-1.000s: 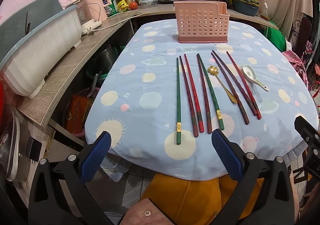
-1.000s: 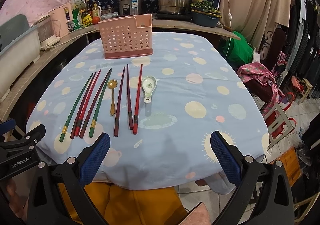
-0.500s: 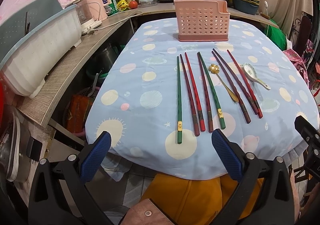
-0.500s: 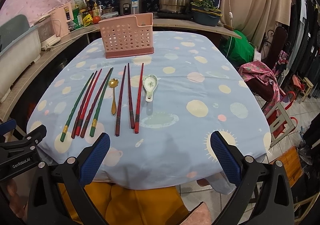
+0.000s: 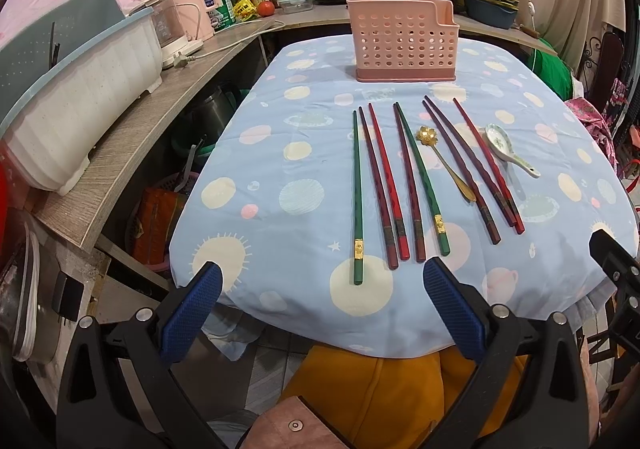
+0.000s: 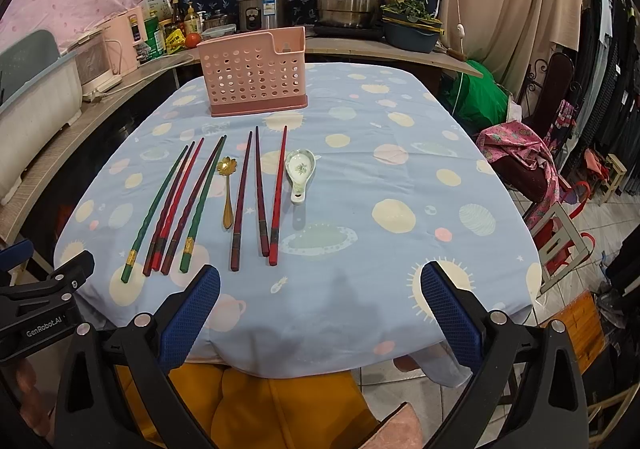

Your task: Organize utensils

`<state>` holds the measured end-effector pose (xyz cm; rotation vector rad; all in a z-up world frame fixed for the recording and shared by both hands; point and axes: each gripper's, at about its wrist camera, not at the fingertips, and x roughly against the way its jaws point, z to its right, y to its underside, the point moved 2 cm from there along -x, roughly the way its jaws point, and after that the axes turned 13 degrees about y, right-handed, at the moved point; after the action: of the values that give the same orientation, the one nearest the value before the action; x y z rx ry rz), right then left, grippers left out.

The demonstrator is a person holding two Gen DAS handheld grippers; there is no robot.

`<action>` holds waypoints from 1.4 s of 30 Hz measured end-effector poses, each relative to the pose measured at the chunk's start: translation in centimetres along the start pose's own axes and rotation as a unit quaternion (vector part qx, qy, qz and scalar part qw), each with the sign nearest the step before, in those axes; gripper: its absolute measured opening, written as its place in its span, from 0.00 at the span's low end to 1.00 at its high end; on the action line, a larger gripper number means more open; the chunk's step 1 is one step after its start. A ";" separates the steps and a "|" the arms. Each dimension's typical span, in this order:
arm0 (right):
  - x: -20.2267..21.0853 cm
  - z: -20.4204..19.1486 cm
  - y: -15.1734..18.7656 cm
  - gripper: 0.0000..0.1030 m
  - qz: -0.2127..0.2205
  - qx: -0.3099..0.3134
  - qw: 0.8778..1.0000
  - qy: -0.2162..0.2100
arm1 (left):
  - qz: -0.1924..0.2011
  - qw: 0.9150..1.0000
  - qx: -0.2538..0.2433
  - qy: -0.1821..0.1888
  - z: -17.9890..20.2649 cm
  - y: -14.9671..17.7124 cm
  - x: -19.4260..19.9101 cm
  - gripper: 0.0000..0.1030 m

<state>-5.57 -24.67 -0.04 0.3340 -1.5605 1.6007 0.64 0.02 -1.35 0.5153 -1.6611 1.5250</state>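
While both the left gripper (image 5: 320,305) and right gripper (image 6: 320,305) gaped wide and empty, green, red and maroon chopsticks (image 5: 400,185) lay in a row before the perforated pink holder (image 5: 402,41).

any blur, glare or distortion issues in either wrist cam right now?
Left wrist view: sharp, heavy fisheye bending the counter edge, dark vignette corners, no glare on the chopsticks. Right wrist view: equally sharp, soft even light, faint shadow on the tablecloth ahead of the open right claw.
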 end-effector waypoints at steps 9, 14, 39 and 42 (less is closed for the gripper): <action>-0.1 0.0 0.1 0.93 -0.001 -0.001 1.000 0.000 | -0.003 1.000 -0.001 0.002 0.1 0.2 -0.3 0.93; -0.2 0.0 0.2 0.93 -0.004 -0.003 1.000 0.000 | -0.009 1.000 0.002 0.003 -0.1 0.3 -0.8 0.93; -6.3 -0.7 -1.0 0.93 -0.052 -0.020 0.998 -0.012 | -0.086 0.994 0.047 0.048 -3.3 0.2 -9.5 0.62; -6.9 -0.8 -2.1 0.93 -0.048 -0.026 0.998 -0.018 | -0.083 0.994 0.037 0.068 -2.6 -0.1 -9.3 0.29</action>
<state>0.32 -26.82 -3.61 0.4060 -1.5868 1.4864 6.93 0.44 -8.67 0.5617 -1.4271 1.4694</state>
